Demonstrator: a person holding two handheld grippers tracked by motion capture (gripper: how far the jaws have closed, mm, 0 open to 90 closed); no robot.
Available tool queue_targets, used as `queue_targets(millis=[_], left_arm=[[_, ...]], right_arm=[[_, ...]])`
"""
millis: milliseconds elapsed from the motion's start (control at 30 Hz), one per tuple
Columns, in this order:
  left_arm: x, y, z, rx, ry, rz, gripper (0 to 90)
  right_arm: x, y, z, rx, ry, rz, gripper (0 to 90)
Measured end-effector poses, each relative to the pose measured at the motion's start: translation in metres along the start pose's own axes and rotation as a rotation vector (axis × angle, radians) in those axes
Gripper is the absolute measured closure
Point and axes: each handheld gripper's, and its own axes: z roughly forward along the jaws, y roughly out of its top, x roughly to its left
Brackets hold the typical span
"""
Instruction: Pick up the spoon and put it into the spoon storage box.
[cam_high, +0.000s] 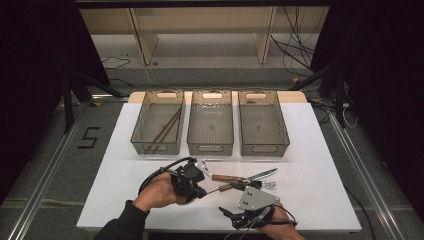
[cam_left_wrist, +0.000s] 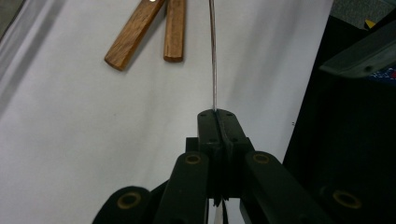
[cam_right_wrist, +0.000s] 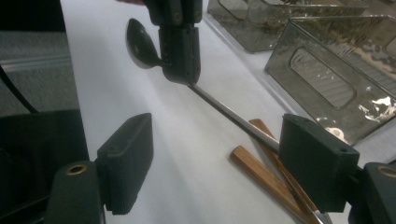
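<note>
White board (cam_high: 310, 150) covers most of the table, with dark floor and pale wooden shelving behind it. Three smoky clear bins stand side by side along the far half of the board. The left bin (cam_high: 157, 122) holds a pair of brown chopsticks (cam_high: 166, 129) lying slanted along its floor; the middle bin (cam_high: 210, 122) and the right bin (cam_high: 263, 122) sit just beside it in a row.

Near the front edge, a person's two hands come in from below, each holding a gripper. The left gripper (cam_high: 199, 176) has its jaws pressed fully together on the thin metal stem of a spoon (cam_right_wrist: 142, 46). In the right gripper view the spoon's dark bowl sticks out on one side of those closed jaws and the long stem runs out the other side, slanting above the board. In the left gripper view the stem shows as a fine bright line leaving the closed tips.

The right gripper (cam_high: 246, 186), topped by its grey three-cornered plate, has its jaws spread wide, one pad on each side of open board, with the spoon's stem passing close by the far pad; whether they touch I cannot tell.

Between the grippers and the bins lie a knife (cam_high: 245, 177) with a wooden handle and a fork (cam_high: 269, 185), its tines just beside the grey plate.
</note>
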Motion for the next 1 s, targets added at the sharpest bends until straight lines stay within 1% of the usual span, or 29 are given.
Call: queue_targets(millis=[100,167,233,367,400,500,533,567,633,767,833,933,967,1000], left_arm=[[-0.003,0.001,0.002,0.01,-0.01,0.009,89.3],[-0.004,0.002,0.005,0.018,-0.017,0.012,89.3],[-0.005,0.003,0.006,0.03,-0.021,0.019,89.3],[-0.007,0.004,0.006,0.028,-0.018,0.028,89.2],[-0.008,0.004,0.005,0.035,-0.017,0.035,89.3],[-0.01,0.005,0.005,0.035,-0.014,0.04,89.2],[-0.01,0.005,0.004,0.036,-0.013,0.042,89.3],[-0.01,0.005,0.005,0.039,-0.015,0.047,89.2],[-0.011,0.005,0.005,0.045,-0.017,0.048,89.2],[-0.01,0.004,0.005,0.051,-0.017,0.051,89.3],[-0.011,0.005,0.005,0.056,-0.022,0.058,89.3],[-0.013,0.005,0.005,0.059,-0.021,0.064,89.2],[-0.013,0.005,0.005,0.063,-0.02,0.07,89.2],[-0.014,0.005,0.005,0.063,-0.018,0.072,89.2]], right_arm=[[0.005,0.002,0.004,0.007,-0.013,-0.074,28.0],[0.009,0.003,0.007,0.019,-0.015,-0.104,28.8],[0.012,0.004,0.009,0.026,-0.025,-0.144,29.9],[0.017,0.005,0.013,0.048,-0.064,-0.207,33.4],[0.018,0.004,0.014,0.046,-0.082,-0.231,34.5],[0.022,0.004,0.016,0.055,-0.124,-0.295,38.1],[0.024,0.004,0.016,0.065,-0.133,-0.309,39.4],[0.025,0.004,0.018,0.068,-0.138,-0.337,40.4],[0.028,0.003,0.02,0.081,-0.15,-0.371,42.1],[0.032,0.004,0.024,0.094,-0.17,-0.421,47.6],[0.034,0.005,0.026,0.096,-0.183,-0.456,50.3],[0.037,0.005,0.028,0.1,-0.179,-0.467,54.7],[0.035,0.006,0.028,0.111,-0.179,-0.499,55.9],[0.037,0.006,0.029,0.113,-0.175,-0.489,57.0]])
